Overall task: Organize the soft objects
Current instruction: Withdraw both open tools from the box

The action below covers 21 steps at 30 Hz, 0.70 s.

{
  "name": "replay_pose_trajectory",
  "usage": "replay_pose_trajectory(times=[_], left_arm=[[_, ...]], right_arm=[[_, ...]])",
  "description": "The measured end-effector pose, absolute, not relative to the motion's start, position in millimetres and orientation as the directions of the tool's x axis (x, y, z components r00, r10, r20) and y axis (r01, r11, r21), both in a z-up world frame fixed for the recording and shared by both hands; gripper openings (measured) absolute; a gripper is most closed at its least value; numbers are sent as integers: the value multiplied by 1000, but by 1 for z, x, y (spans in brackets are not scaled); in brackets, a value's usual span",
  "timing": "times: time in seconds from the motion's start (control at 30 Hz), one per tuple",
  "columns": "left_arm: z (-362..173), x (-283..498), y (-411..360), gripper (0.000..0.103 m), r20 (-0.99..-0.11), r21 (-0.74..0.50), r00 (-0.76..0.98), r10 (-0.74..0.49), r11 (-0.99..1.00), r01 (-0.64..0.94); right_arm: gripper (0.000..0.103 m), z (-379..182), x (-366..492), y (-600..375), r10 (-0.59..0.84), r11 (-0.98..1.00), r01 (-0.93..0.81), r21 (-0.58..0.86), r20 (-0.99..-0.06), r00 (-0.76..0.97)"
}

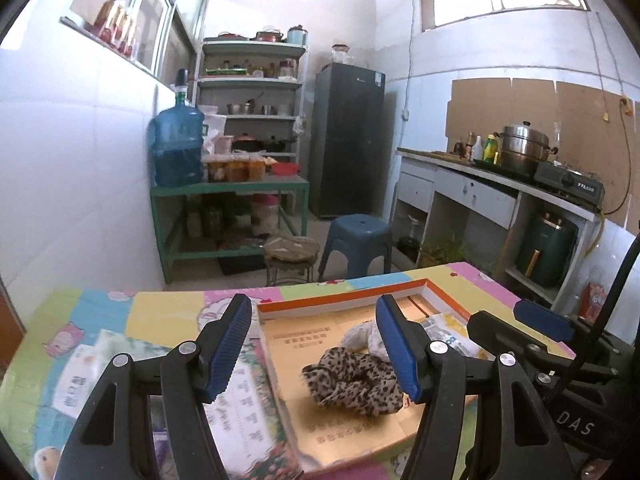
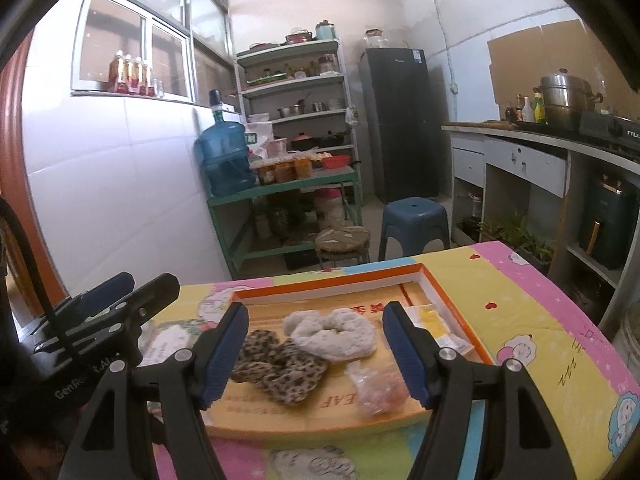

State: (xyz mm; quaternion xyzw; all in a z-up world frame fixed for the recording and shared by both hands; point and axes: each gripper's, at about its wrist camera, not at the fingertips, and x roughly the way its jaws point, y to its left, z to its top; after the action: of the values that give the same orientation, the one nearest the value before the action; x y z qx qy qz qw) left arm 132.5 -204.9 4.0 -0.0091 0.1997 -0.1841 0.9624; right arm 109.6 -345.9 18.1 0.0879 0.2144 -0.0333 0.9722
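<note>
Left gripper [image 1: 316, 344]: blue-padded jaws spread wide, nothing between the pads, held above the near edge of the table. Right gripper [image 2: 316, 350]: likewise spread and empty, alongside the left.

Leopard-print scrunchie [image 1: 354, 380] lies in the shallow orange-rimmed box [image 1: 344, 292], beyond and below the left gripper's fingertips, nearer its right finger; not touched. White fluffy scrunchie [image 2: 334, 332] lies just behind it, the two touching or nearly so. From the right wrist both sit framed between that gripper's fingers, leopard one toward the left finger, white one central. A crumpled clear plastic bag [image 2: 374, 392] with something pinkish inside lies by the right finger, on the box floor.

Box rests on a cartoon-print cloth [image 2: 540, 320] covering the table.

Left wrist view only: the white scrunchie is mostly hidden behind the right finger; printed paper sheets [image 1: 240, 412] lie on the cloth left of the box; the right gripper's body shows at the right edge.

Right wrist view only: white scrunchie whole, the plastic bag, small packets [image 2: 436, 326] in the box's far right corner, the left gripper's body at the left edge.
</note>
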Motion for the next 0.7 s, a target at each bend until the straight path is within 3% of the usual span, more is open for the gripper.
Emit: replay_pose_trajectory(times=[0.7], left_arm=[[23, 80, -103, 66, -348, -84, 894, -282, 959, 269]], right_arm=[[69, 42, 75, -252, 78, 990, -24, 140, -393, 916]])
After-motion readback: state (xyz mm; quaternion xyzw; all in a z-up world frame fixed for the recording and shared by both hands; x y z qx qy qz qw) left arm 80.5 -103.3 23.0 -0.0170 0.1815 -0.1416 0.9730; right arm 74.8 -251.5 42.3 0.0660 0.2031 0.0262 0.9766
